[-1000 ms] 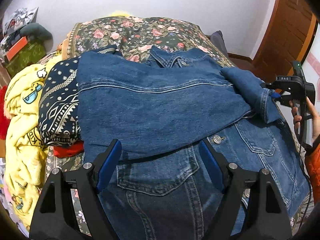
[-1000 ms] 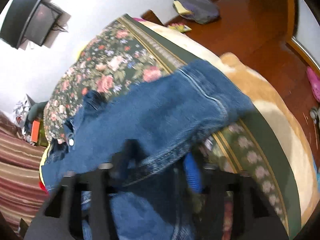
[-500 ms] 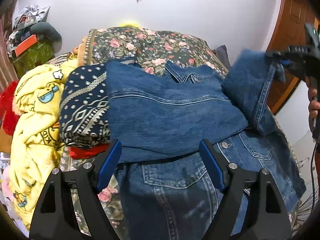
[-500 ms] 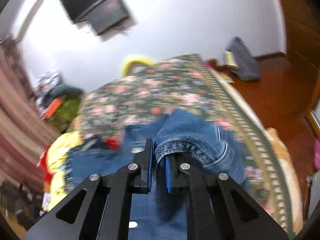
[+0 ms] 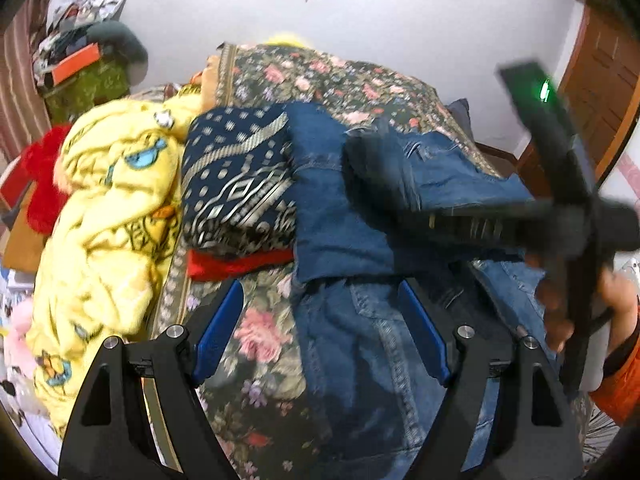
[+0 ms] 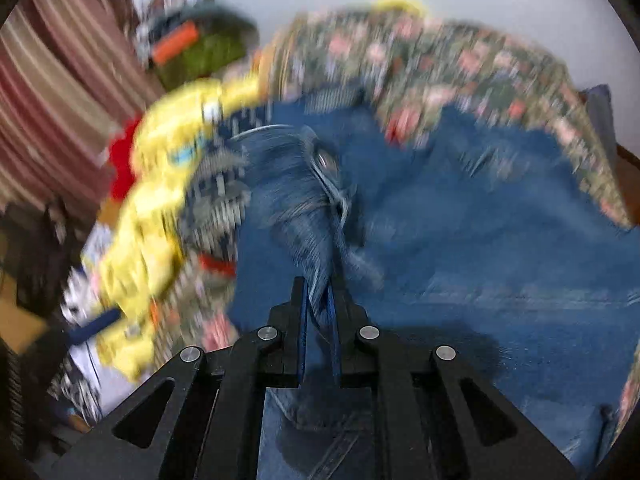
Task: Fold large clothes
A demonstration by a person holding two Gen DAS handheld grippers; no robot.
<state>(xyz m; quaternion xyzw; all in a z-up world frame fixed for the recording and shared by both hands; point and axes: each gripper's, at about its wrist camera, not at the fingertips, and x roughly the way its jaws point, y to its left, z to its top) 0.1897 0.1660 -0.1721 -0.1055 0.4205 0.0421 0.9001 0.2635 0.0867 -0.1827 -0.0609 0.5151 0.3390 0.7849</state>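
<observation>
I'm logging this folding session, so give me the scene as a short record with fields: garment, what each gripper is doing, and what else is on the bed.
garment: denim jacket spread on the floral bedspread, one side already folded across
right gripper: shut on the jacket sleeve, carrying it over the jacket body; view blurred
left gripper: open, holding nothing, above the jacket's lower edge
beside jacket: navy patterned folded cloth on a red cloth
further left: yellow cartoon blanket
</observation>
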